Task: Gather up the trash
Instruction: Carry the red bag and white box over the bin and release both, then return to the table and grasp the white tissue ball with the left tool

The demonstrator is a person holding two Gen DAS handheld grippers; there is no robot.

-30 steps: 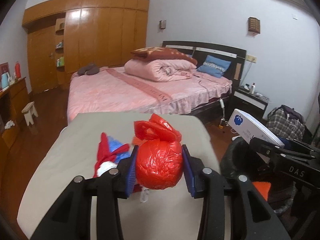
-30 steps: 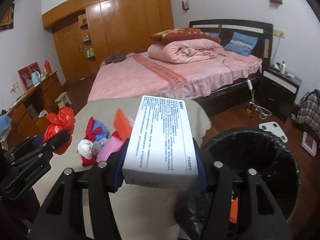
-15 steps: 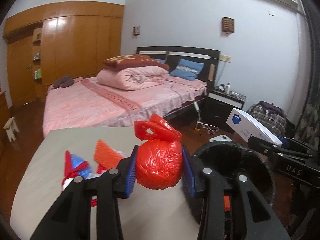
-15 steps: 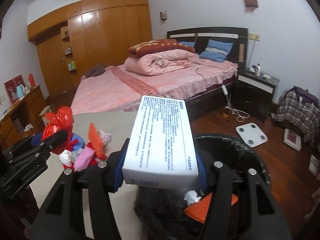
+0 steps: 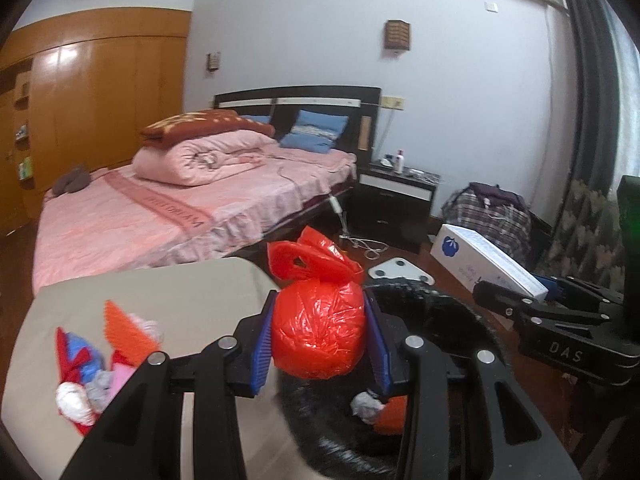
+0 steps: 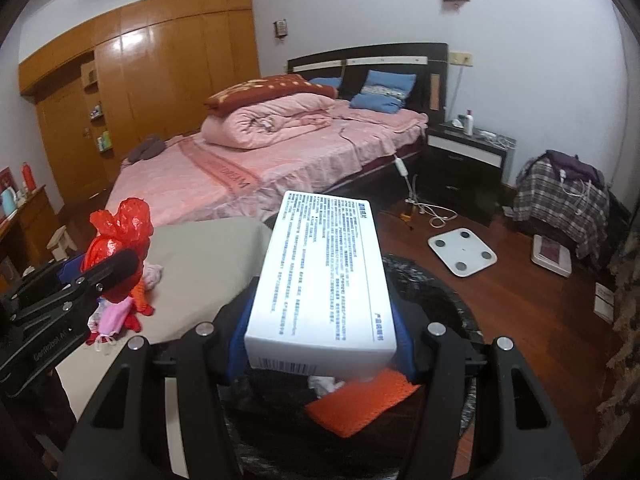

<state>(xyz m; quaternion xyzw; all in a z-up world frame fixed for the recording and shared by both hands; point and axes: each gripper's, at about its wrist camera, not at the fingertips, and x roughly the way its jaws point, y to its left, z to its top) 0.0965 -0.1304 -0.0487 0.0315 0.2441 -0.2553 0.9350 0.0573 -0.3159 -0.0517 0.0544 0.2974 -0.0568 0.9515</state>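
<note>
My left gripper (image 5: 320,340) is shut on a knotted red plastic bag (image 5: 318,332) and holds it over the near rim of the black bin (image 5: 440,312). The bag also shows in the right wrist view (image 6: 120,240). My right gripper (image 6: 320,320) is shut on a white printed box (image 6: 320,276) and holds it above the bin (image 6: 432,288). The box also shows in the left wrist view (image 5: 484,264). An orange cloth (image 6: 360,404) and a crumpled white wad (image 5: 366,408) lie inside the bin.
A beige table (image 5: 180,304) left of the bin carries a pile of red, blue, pink and orange scraps (image 5: 100,364). Beyond stand a pink bed (image 6: 280,160), a nightstand (image 6: 464,160), a white scale (image 6: 462,252) on the wooden floor and a plaid bag (image 6: 560,196).
Both grippers have swung right, away from the table to over the bin, each still holding its item. The bin's inside has come into view.
</note>
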